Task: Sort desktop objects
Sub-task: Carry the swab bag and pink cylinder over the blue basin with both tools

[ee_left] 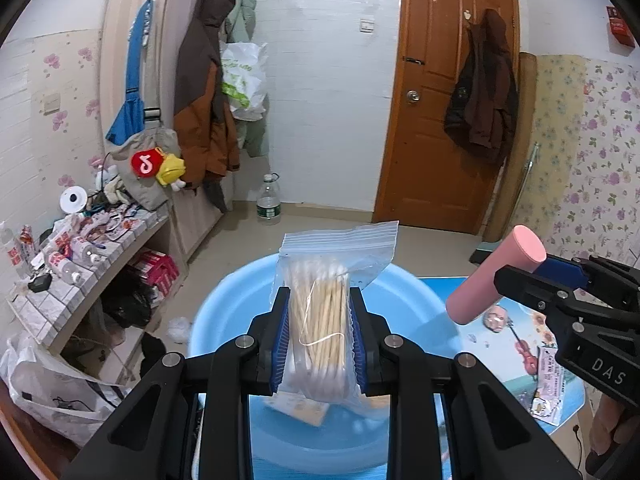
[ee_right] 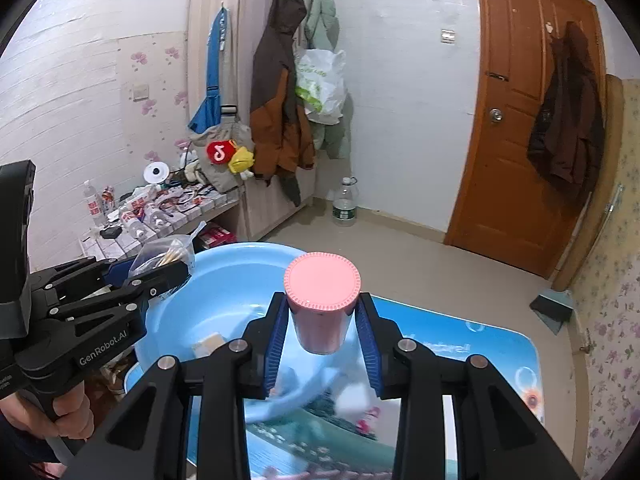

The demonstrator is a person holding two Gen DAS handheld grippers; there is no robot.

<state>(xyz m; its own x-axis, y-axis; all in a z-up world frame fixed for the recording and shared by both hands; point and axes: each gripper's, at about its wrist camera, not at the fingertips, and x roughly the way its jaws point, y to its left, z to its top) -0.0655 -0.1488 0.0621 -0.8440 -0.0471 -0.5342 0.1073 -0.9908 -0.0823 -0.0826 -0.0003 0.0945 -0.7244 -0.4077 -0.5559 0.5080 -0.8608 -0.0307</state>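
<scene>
Left claw [ee_left: 319, 336] clamping bag of cotton swabs [ee_left: 320, 320] above blue basin [ee_left: 224, 320]. Right claw [ee_right: 322, 330] gripping pink canister [ee_right: 322, 304] over table [ee_right: 492, 360] edge by basin. My worry: slippery bag sliding from pads, claws colliding side by side.

Two cameras, one on each gripper

Both looked forward and down, close over the same blue basin [ee_left: 224, 320], facing the door [ee_right: 520, 128].
</scene>
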